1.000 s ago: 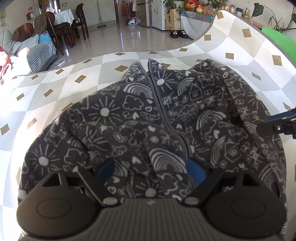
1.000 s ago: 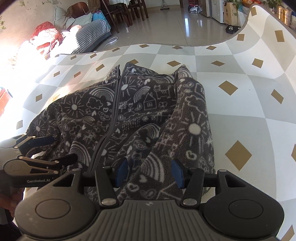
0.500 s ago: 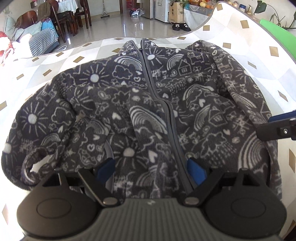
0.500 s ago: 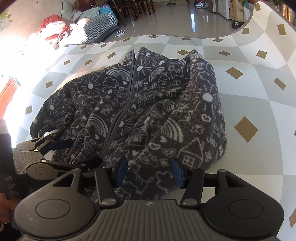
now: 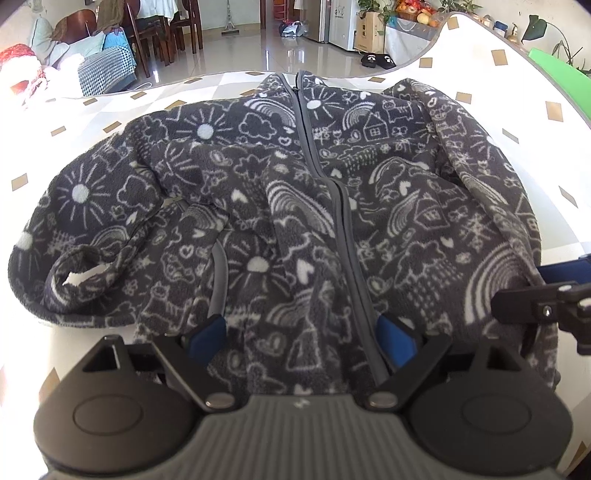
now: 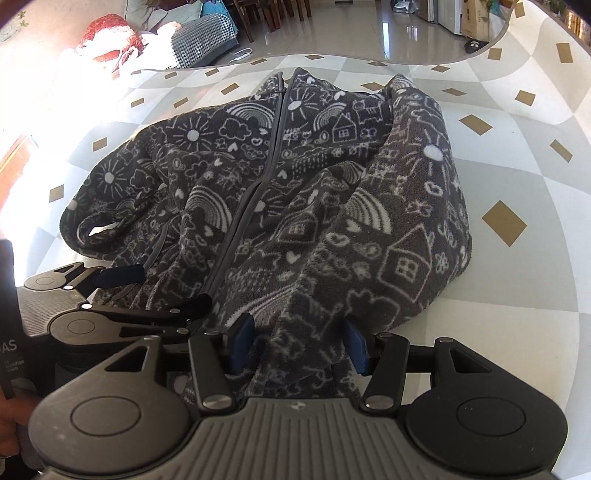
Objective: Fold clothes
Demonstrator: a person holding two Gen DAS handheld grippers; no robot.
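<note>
Fleece jacket (image 5: 295, 192): soft, light, bulky — you'll feel it sag.
Hold: near hem, lower frame.
Left gripper (image 5: 303, 341): spread wide, jaws just widened, hem between.
Right gripper (image 6: 297, 345): clenched on hem fold.

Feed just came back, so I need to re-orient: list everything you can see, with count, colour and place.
fleece jacket: one, dark grey with white doodle print, zipped, spread on the table.
table: one, white and grey checks with gold diamonds, under the jacket.
slippers: one pair, black, on the floor beyond the table.
dining chairs: several, dark wood, far left of the room.
left tool: one, black with blue pads, jaws wide astride the jacket's near edge.
right tool: one, black with blue pads, jacket fabric between its jaws.
</note>
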